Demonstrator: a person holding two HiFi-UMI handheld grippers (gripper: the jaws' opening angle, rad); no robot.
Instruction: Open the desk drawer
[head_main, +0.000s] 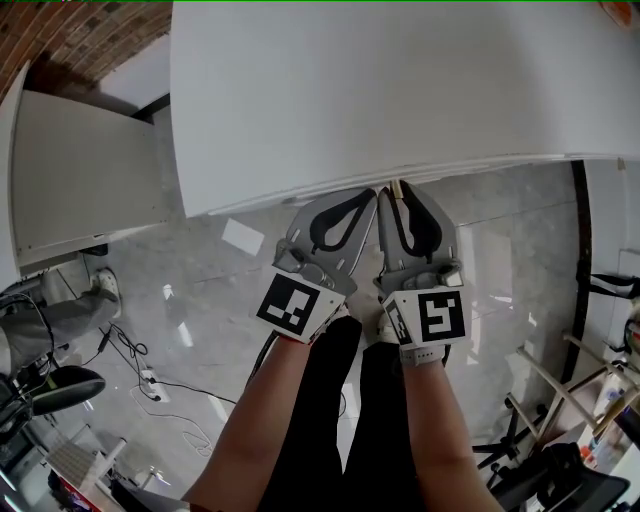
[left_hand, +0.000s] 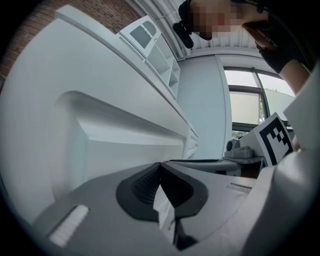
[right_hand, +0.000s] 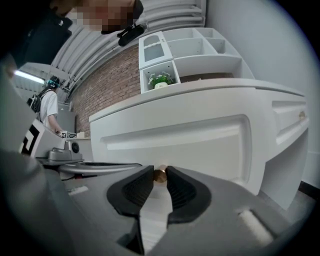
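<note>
Knob (right_hand: 159, 174), hidden overhead by the desk (head_main: 380, 90), sits pinched in right gripper (right_hand: 160, 178); left gripper (left_hand: 160, 168) closed.

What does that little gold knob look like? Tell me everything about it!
The knob is small, round and shiny, coppery-gold like metal. It sticks out of the white drawer front. The right gripper pinches it from both sides with its black jaw tips. Only the knob's rounded end shows between them.
</note>
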